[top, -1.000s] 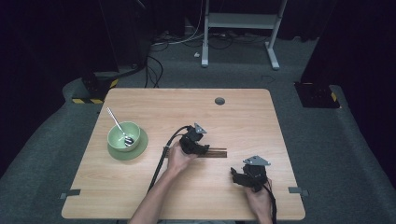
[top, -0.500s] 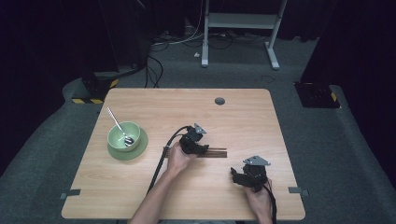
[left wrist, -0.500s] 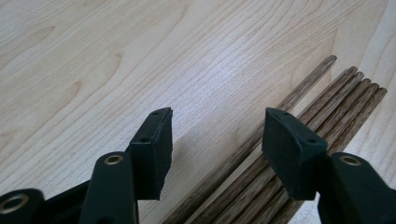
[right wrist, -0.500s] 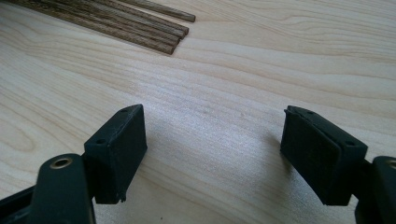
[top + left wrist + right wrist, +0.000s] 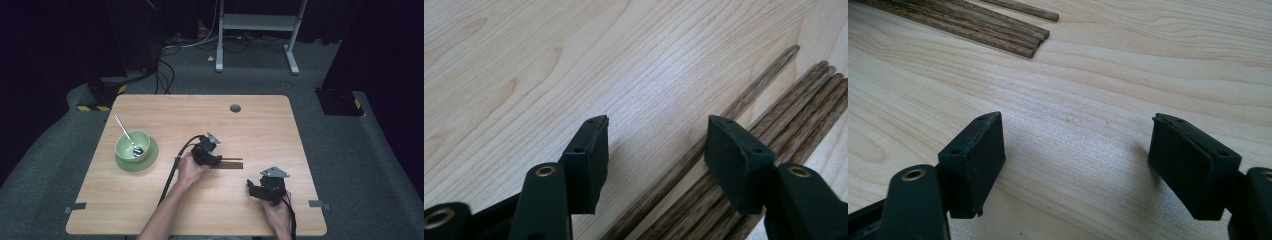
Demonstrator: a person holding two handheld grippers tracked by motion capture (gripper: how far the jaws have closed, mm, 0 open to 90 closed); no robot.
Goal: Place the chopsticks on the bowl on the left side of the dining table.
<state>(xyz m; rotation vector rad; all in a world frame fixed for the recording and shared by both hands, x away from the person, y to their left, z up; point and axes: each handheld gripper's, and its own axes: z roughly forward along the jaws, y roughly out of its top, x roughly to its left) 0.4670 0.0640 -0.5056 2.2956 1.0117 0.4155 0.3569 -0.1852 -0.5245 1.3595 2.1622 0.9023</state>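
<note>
The dark brown wooden chopsticks (image 5: 744, 150) lie bundled mid-table, one stick (image 5: 704, 150) slightly apart; the exact count is unclear. Your left gripper (image 5: 654, 145) hovers over them, jaws wide, holding nothing. Your right gripper (image 5: 1075, 165) stands near, jaws wide, over bare wooden table (image 5: 300, 130). One green bowl (image 5: 131, 145) with one spoon (image 5: 125, 134) sits well left.

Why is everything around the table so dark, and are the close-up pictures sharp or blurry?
High view: light falls on the table alone, so the floor and surroundings fade to black. Left gripper view: the chopsticks show crisp grain, while the nearest jaw parts look slightly soft. Right gripper view: soft shadows lie beside the jaws, with no glare.
</note>
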